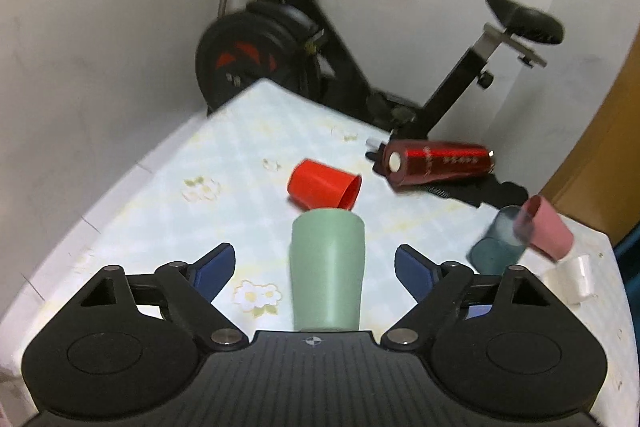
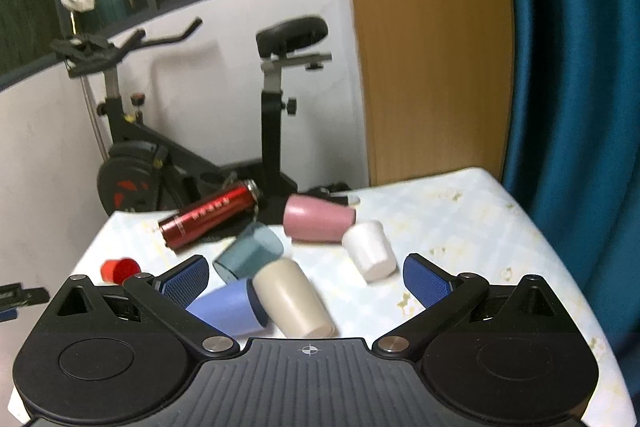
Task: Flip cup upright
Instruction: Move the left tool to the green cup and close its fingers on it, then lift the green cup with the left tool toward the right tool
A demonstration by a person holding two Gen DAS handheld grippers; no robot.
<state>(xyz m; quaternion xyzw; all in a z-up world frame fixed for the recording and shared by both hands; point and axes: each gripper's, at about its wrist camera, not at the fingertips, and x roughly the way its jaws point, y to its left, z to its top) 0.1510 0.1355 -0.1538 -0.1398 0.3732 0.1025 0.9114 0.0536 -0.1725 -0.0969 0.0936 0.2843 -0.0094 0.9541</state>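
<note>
1. Our left gripper (image 1: 315, 265) hangs over the table (image 1: 152, 195) with its blue pads spread wide and nothing held; a green cup (image 1: 327, 273) stands between the fingers, touching neither pad.

2. Just beyond the green cup, a red cup (image 1: 323, 188) lies on its side with its mouth turned to the right.

3. Further right in the left wrist view, a red bottle (image 1: 436, 161) lies flat near the table's far edge, and a teal cup (image 1: 496, 243) and a pink cup (image 1: 546, 229) lean together near the right edge, with a white cup (image 1: 572, 273) beside them.

4. Our right gripper (image 2: 306, 277) is likewise opened wide and empty, poised above a cluster of toppled cups.

5. Between its fingers a cream cup (image 2: 294, 297) lies on its side, pressed against a lavender cup (image 2: 230, 307), also on its side, by the left pad.

6. Past them, in the right wrist view, the teal, pink and white cups all lie tipped over, and the red bottle rests behind them.

7. An exercise bike (image 2: 132, 155) stands behind the table, against the white wall, a blue curtain (image 2: 572, 67) to the right.
</note>
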